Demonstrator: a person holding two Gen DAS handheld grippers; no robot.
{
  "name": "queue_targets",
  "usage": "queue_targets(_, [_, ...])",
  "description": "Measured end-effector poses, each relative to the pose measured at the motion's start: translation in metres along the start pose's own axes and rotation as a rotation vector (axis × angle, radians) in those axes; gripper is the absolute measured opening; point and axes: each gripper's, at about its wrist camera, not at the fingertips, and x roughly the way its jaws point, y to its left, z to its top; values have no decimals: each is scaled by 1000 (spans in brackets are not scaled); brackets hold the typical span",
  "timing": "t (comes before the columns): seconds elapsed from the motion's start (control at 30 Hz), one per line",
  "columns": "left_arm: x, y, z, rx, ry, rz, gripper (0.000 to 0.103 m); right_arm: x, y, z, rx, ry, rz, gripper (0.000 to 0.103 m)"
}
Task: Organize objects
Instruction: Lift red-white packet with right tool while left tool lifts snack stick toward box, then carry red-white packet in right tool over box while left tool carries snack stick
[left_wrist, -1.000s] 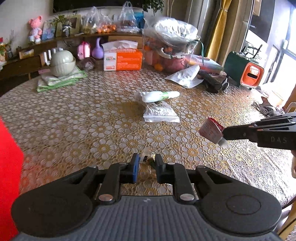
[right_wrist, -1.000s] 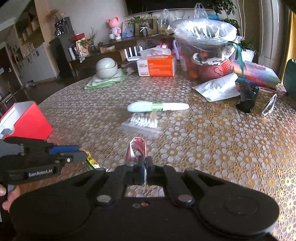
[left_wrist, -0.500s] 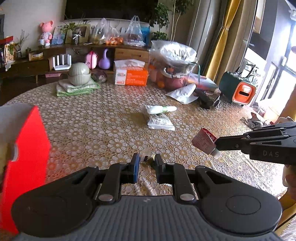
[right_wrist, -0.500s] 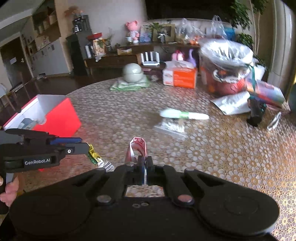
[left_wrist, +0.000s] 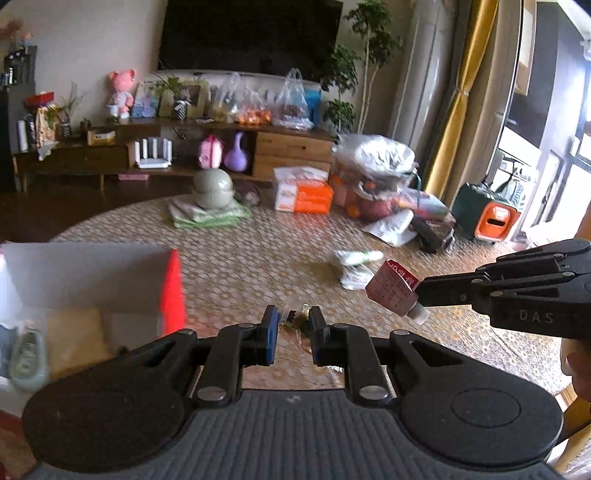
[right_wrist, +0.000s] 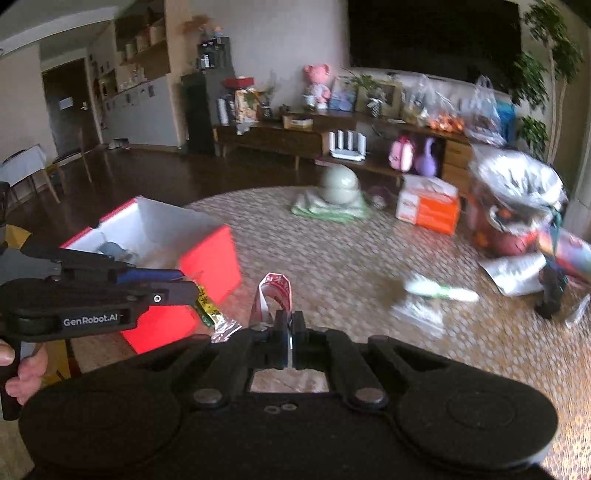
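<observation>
My left gripper (left_wrist: 293, 318) is shut on a small clear packet (right_wrist: 211, 314) with a yellow-green label, held in the air beside the open red box (right_wrist: 212, 258). In the left wrist view the packet (left_wrist: 295, 320) shows between the fingers. My right gripper (right_wrist: 288, 326) is shut on a red-and-white sachet (right_wrist: 275, 291) that sticks up from its tips. From the left wrist view the right gripper (left_wrist: 419, 295) comes in from the right with the sachet (left_wrist: 391, 293) at its tip. The box (left_wrist: 173, 284) has white inner walls and holds a few small items.
On the patterned table (left_wrist: 240, 258) lie a white-and-green tube (left_wrist: 356, 256) and a clear bag of white bits (left_wrist: 354, 276). Further back stand a green lidded bowl (left_wrist: 213, 188), an orange tissue box (left_wrist: 303, 194) and a plastic-covered basket (left_wrist: 373, 173). A hand (right_wrist: 18, 369) holds the left gripper.
Both grippers have risen and swung left toward the red box, each keeping hold of its packet. The box's open inside has come into view.
</observation>
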Motion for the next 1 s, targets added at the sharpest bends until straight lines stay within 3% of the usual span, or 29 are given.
queue_targets(0.6, [-65, 113, 4, -63, -64, 172, 17, 48, 108, 51, -132, -15, 118, 1])
queue_targets(1.0, [-45, 186, 8, -107, -32, 282, 17, 115, 143, 66, -157, 58, 107, 1])
